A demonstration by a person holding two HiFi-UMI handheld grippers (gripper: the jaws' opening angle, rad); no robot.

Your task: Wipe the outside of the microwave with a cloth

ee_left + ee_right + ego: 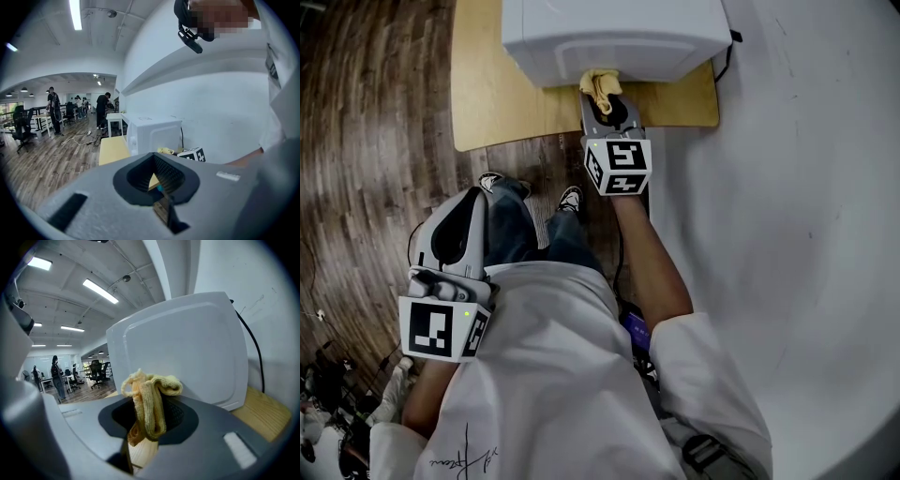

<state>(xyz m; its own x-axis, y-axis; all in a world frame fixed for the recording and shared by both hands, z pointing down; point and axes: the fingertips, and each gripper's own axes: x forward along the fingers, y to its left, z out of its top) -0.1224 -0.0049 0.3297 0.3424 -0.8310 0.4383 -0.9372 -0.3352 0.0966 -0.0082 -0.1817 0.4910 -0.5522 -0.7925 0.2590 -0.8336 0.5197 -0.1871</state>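
Right gripper (605, 101) holds a yellow cloth (602, 86) against a white microwave (609, 33); left gripper (457, 230) hangs back with nothing in it.

In the head view, the microwave sits at top centre on a pale wooden table (492, 103), near a white wall on the right. The right gripper's 2 jaws are clamped on the bunched, knitted cloth, whose front end appears to touch the microwave's near panel. In the right gripper view, the cloth (150, 404) fills the centre and its folds flop over the jaws, with the smooth panel (183, 352) just behind. The left gripper, at lower left beside the person's body, has its jaws drawn together and nothing between them. The cloth looks soft, light and limp, so it probably needs gripping by a thick bunch with a wad left sticking forward. The microwave looks rigid and smooth, likely heavy enough to stay put under light strokes.
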